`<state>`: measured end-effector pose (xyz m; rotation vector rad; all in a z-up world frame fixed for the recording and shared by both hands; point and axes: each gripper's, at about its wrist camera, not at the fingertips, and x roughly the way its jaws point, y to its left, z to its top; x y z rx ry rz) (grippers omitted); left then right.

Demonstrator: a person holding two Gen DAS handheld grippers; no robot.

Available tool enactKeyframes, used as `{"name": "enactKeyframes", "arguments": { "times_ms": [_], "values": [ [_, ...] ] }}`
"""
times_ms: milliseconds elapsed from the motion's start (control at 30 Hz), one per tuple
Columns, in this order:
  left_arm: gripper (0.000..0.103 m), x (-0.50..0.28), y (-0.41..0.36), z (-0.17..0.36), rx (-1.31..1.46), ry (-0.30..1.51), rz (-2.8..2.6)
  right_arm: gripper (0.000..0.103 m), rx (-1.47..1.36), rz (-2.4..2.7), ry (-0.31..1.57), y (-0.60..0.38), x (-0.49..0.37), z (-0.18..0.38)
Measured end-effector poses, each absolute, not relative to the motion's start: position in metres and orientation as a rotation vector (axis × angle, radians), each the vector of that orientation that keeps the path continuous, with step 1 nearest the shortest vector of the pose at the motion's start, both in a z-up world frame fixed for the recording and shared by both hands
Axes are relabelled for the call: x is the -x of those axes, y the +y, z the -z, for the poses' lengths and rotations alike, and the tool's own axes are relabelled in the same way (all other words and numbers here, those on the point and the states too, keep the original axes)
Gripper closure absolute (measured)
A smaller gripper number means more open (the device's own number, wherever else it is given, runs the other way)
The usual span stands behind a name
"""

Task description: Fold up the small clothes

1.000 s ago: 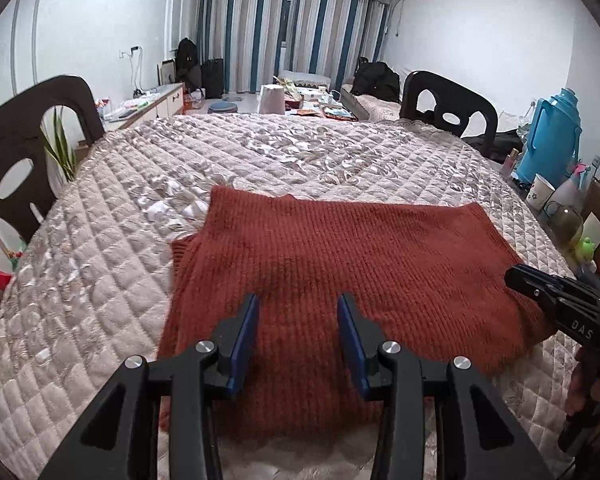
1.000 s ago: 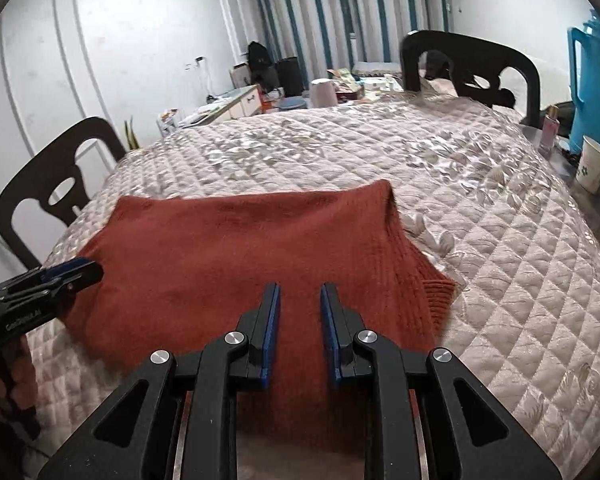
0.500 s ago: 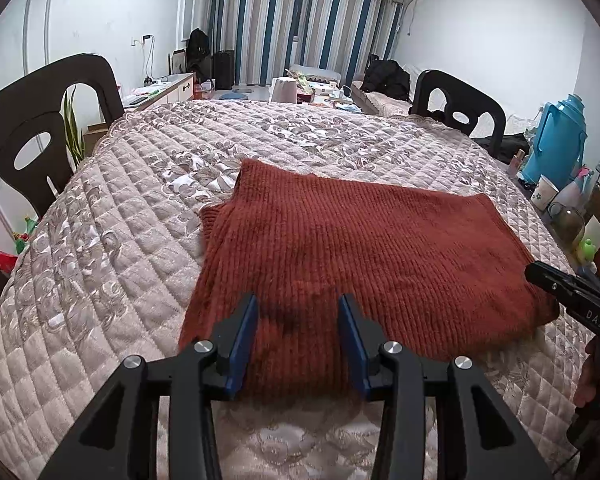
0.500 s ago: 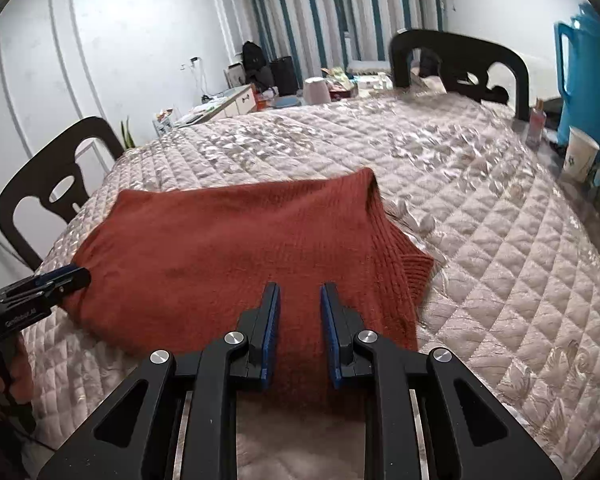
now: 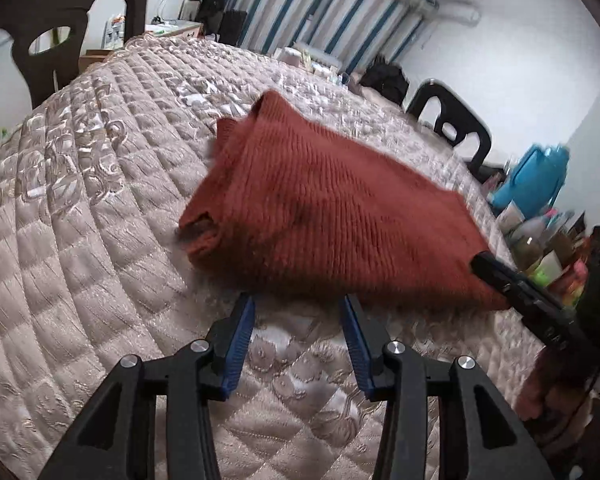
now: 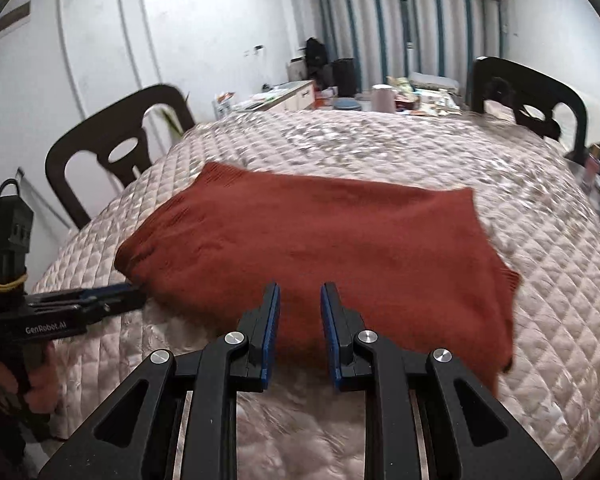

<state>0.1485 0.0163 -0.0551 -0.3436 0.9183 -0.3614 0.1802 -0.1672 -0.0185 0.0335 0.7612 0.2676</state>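
A rust-red knitted sweater [image 5: 332, 216] lies folded flat on the quilted table cover [image 5: 80, 208]. My left gripper [image 5: 298, 304] hovers just short of the sweater's near edge. Its jaws are opening and nothing is between them. In the right wrist view its tip [image 6: 134, 294] sits by the left near corner of the sweater [image 6: 320, 240]. My right gripper [image 6: 300, 292] hangs over the near edge with a narrow gap between the blue pads, gripping nothing. From the left wrist view its tip [image 5: 480, 264] is at the right near corner.
Dark chairs stand at the left [image 5: 60, 32] and the far right [image 5: 452, 120] of the table. A blue jug [image 5: 536, 180] and several bottles and cups [image 5: 540, 248] crowd the right edge. A person's hand [image 6: 40, 384] holds the left gripper's handle.
Both grippers drew back toward the near edge of the table. The left one rolled and dropped, so its tips now lie off the sweater. The sweater itself has not moved.
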Motion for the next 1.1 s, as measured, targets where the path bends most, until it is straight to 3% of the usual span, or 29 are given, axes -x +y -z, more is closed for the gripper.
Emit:
{"name": "enactKeyframes", "arguments": {
  "times_ms": [133,433,733,1100],
  "values": [
    [0.05,-0.156,0.023,0.057,0.452,0.917,0.372,0.089,0.008,-0.305,0.764,-0.15,-0.195,0.022],
    [0.05,-0.18,0.033,0.065,0.623,0.902,0.361,0.089,0.034,-0.243,0.845,-0.142,-0.262,0.04],
    [0.052,-0.197,0.03,0.065,0.61,0.882,0.332,0.089,0.017,-0.186,0.901,-0.144,-0.314,0.044],
    [0.079,-0.191,0.034,0.064,0.57,0.864,0.327,0.089,0.093,-0.254,0.846,-0.128,-0.208,0.033]
  ]
}}
